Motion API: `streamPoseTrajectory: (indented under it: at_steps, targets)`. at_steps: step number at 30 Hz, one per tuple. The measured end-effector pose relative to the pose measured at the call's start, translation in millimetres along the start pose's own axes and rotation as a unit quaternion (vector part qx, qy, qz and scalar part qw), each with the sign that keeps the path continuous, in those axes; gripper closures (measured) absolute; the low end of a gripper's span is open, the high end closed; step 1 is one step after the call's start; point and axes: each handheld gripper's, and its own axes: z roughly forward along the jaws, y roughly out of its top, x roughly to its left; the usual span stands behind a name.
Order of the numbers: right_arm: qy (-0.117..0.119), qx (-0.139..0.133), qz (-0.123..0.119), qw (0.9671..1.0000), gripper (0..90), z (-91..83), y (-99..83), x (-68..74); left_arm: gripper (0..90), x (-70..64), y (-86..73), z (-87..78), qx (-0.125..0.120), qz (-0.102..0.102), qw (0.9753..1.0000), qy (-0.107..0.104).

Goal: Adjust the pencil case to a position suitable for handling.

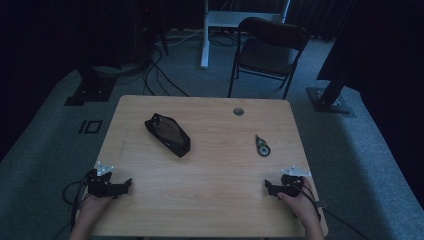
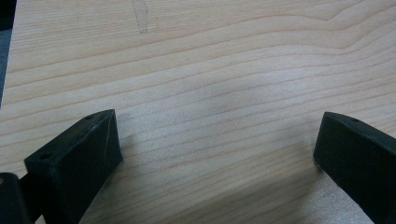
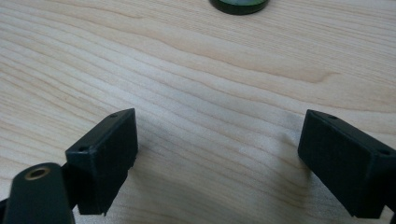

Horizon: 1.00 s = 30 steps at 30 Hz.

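A black soft pouch [image 1: 167,134] lies at an angle on the wooden table [image 1: 210,200], left of centre. A small dark green tool with a round end [image 1: 262,145] rests right of centre; its round edge [image 3: 239,4] peeks in at the top of the right gripper view. My left gripper [image 1: 126,184] [image 2: 217,135] sits low at the near left corner, open over bare wood. My right gripper [image 1: 268,186] [image 3: 218,133] sits at the near right, open too, nothing between its jaws. A hand holds each gripper.
A round cable grommet [image 1: 238,111] is set in the table's far edge. Beyond the table stand a black folding chair [image 1: 270,47], a white desk leg [image 1: 204,35] and dark stands with cables on grey carpet.
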Motion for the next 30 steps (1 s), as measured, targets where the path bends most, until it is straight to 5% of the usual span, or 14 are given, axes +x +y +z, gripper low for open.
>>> streamPoseTrajectory:
  at_steps: [5, 7, 11, 30]
  targets:
    - [0.013, -0.001, -0.009, 0.9999, 12.1, 0.6, 0.8, -0.2, 0.8, 0.0, 0.0, 0.0, 0.000, 0.000, 1.0000, 0.000]
    - [0.027, -0.009, 0.007, 0.9996, 12.1, 0.7, 1.8, -0.3, 0.7, 0.0, 0.0, 0.0, 0.000, 0.000, 1.0000, 0.000]
    - [0.023, -0.021, 0.006, 0.9995, 12.4, 2.2, 4.3, 3.2, 0.7, 0.0, 0.0, 0.0, 0.000, 0.000, 1.0000, 0.000]
    - [0.051, -0.029, -0.038, 0.9975, 13.0, 14.4, 30.7, 39.4, 0.7, 0.0, 0.0, 0.0, 0.000, 0.000, 1.0000, 0.000]
